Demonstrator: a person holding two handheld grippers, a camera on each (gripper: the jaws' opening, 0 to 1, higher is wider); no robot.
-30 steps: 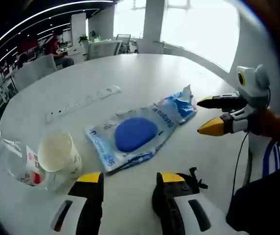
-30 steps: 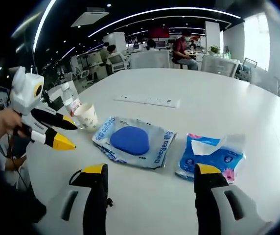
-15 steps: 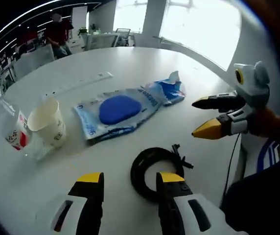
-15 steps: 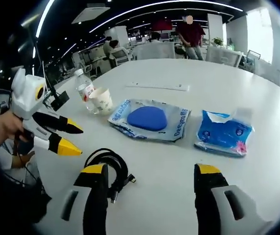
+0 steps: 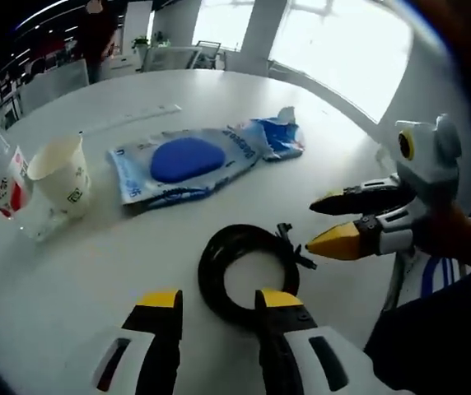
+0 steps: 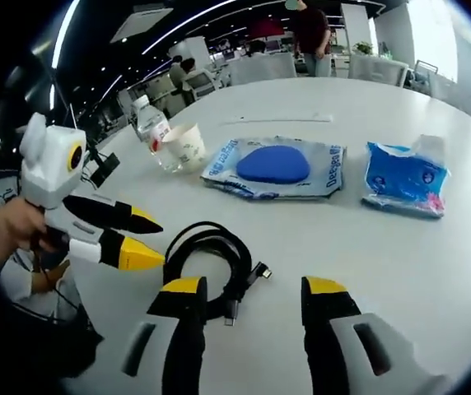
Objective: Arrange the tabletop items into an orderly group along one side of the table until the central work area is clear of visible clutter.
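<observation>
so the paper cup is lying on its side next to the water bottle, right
Not quite: the paper cup stands upright, its open mouth up, next to the water bottle. The right gripper view shows it, and so does the left gripper view.

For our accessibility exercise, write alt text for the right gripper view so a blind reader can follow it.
A coiled black cable lies on a white table just ahead of the open right hand-held gripper; the left hand-held gripper reaches in beside it. Beyond sit a paper cup, a water bottle, a blue pouch and a tissue pack.
</observation>
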